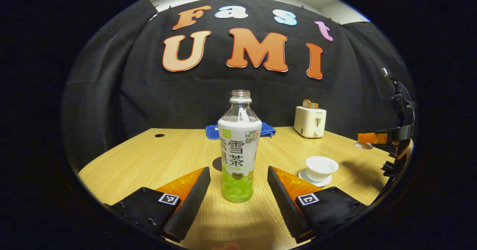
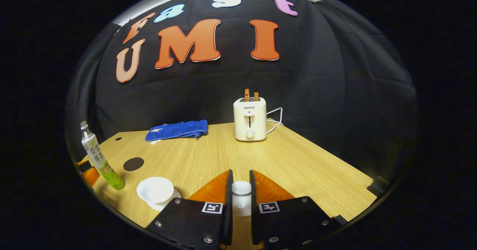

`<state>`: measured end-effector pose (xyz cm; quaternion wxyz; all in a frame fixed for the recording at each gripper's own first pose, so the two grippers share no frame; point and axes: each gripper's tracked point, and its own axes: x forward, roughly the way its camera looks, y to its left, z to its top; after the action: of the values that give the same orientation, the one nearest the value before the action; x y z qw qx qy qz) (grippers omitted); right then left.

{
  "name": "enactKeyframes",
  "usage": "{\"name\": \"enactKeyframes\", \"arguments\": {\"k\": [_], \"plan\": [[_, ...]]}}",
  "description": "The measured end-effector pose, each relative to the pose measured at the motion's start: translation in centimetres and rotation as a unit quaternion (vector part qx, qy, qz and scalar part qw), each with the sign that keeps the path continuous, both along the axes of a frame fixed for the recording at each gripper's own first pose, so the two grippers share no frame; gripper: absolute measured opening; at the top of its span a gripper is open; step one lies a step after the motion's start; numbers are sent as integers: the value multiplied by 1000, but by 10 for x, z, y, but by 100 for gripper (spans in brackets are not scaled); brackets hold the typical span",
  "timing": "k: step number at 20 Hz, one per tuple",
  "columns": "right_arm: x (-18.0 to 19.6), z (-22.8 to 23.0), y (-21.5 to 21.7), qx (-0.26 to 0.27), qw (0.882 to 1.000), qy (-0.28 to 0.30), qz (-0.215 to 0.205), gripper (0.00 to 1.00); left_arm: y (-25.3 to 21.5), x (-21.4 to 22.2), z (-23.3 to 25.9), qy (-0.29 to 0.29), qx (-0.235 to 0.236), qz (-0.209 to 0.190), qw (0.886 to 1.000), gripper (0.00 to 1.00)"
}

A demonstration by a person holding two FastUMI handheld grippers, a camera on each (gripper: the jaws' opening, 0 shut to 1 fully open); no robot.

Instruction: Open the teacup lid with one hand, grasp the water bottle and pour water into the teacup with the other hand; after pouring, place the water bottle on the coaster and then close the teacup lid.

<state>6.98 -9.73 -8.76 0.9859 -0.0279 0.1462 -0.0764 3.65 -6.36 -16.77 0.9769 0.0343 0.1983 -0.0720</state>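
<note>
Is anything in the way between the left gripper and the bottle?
No. The water bottle stands upright on the table, right between the open left gripper fingers, with only bare gaps on each side. Nothing visible blocks the grasp.

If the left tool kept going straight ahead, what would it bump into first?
Most likely the water bottle. It stands upright on the table, centred ahead of the left tool, whose fingers are spread open on either side of it. Depth is hard to judge, but nothing else lies between them.
</note>
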Motion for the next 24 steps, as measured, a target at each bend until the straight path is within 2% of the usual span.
{"name": "enactKeyframes", "arguments": {"k": [5, 12, 14, 15, 18, 24], "plan": [[0, -1, 1, 4, 1000, 1, 2, 20, -1, 25, -22, 24, 15, 12, 1000, 99], [-3, 1, 4, 13, 1000, 0, 2, 20, 0, 42, -26, 25, 18, 10, 999, 99], [-4, 3, 6, 13, 1000, -2, 5, 20, 1, 42, -25, 24, 19, 9, 999, 74], [-4, 3, 8, 12, 1000, -2, 6, 20, 2, 42, -26, 25, 21, 8, 999, 69], [-5, 4, 9, 11, 1000, -3, 8, 20, 5, 39, -22, 26, 35, -1, 999, 64], [-6, 4, 7, 13, 1000, -3, 5, 20, -3, 37, -2, 19, 121, -56, 991, 64]]}}
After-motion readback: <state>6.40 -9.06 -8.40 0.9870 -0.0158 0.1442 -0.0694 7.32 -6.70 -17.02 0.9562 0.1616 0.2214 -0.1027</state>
